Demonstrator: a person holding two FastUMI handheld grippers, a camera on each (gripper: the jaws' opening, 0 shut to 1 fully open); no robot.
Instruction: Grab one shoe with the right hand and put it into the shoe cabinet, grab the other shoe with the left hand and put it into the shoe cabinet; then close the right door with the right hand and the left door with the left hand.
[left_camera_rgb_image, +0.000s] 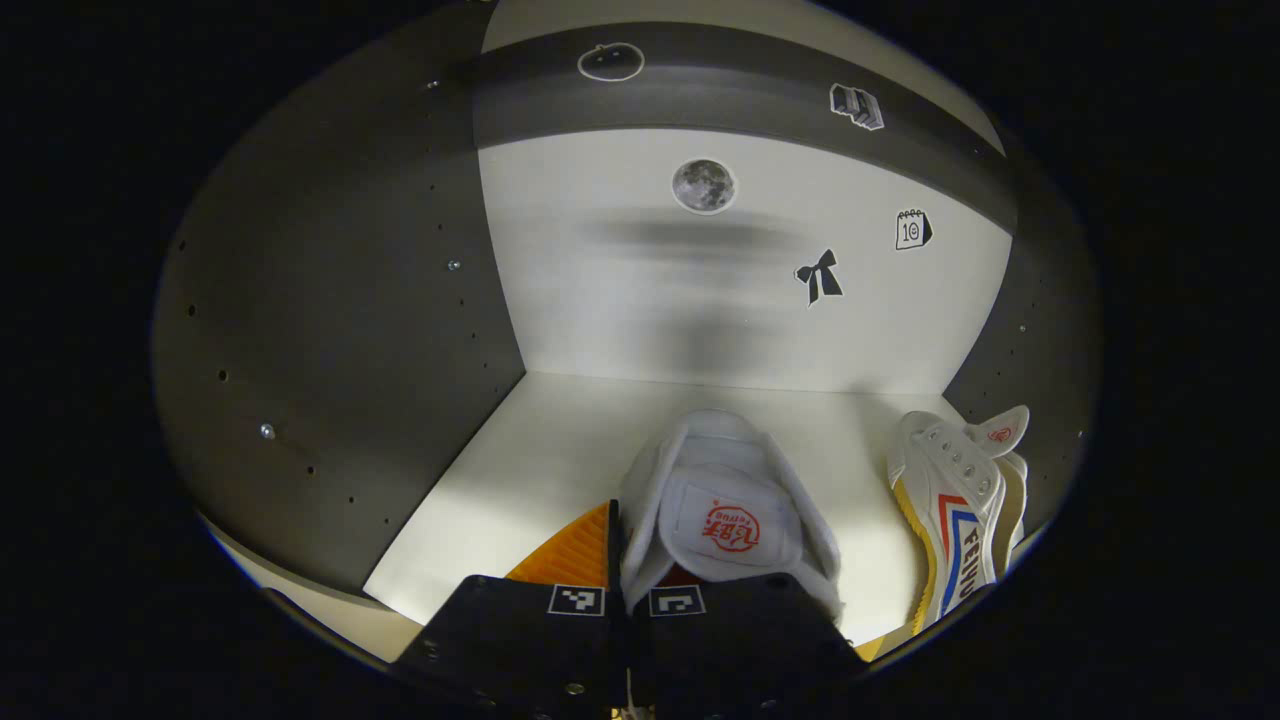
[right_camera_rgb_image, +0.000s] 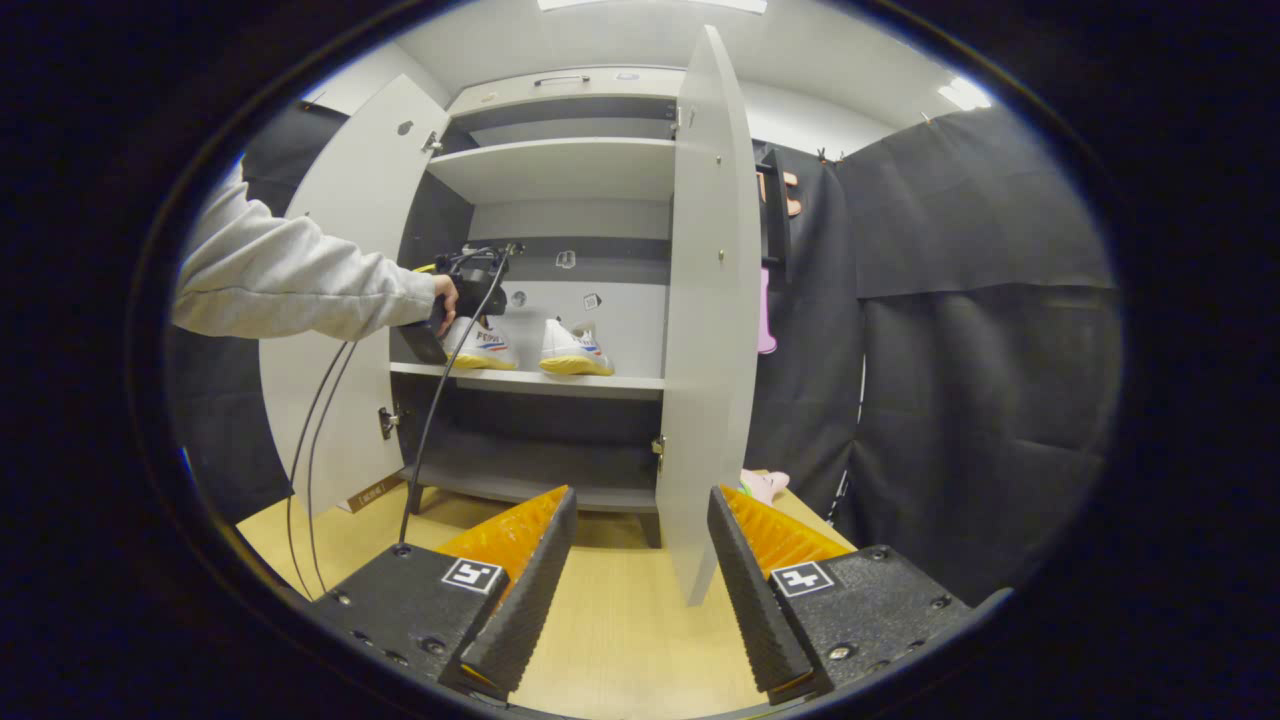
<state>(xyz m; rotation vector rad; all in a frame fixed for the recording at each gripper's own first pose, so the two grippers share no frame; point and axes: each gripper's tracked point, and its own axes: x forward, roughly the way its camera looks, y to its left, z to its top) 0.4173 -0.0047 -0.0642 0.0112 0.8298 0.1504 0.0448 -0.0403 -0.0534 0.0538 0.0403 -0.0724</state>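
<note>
In the left gripper view my left gripper (left_camera_rgb_image: 622, 545) reaches inside the cabinet, shut on the collar of a white shoe (left_camera_rgb_image: 725, 505) that rests on the pale shelf (left_camera_rgb_image: 500, 470). A second white shoe (left_camera_rgb_image: 958, 500), with a yellow sole and red and blue stripes, stands against the right wall. The right gripper view shows the cabinet from farther back, both doors open, with the two shoes (right_camera_rgb_image: 482, 345) (right_camera_rgb_image: 572, 350) side by side on the middle shelf. A hand holds the left gripper (right_camera_rgb_image: 452, 305) at the left one. My right gripper (right_camera_rgb_image: 640, 560) is open and holds nothing, low over the wooden floor.
The right door (right_camera_rgb_image: 705, 350) stands edge-on just ahead of my right gripper; the left door (right_camera_rgb_image: 335, 300) swings out behind a grey sleeve (right_camera_rgb_image: 290, 280). Cables (right_camera_rgb_image: 320, 420) hang from the left gripper to the floor. Black cloth (right_camera_rgb_image: 960, 380) lines the right side.
</note>
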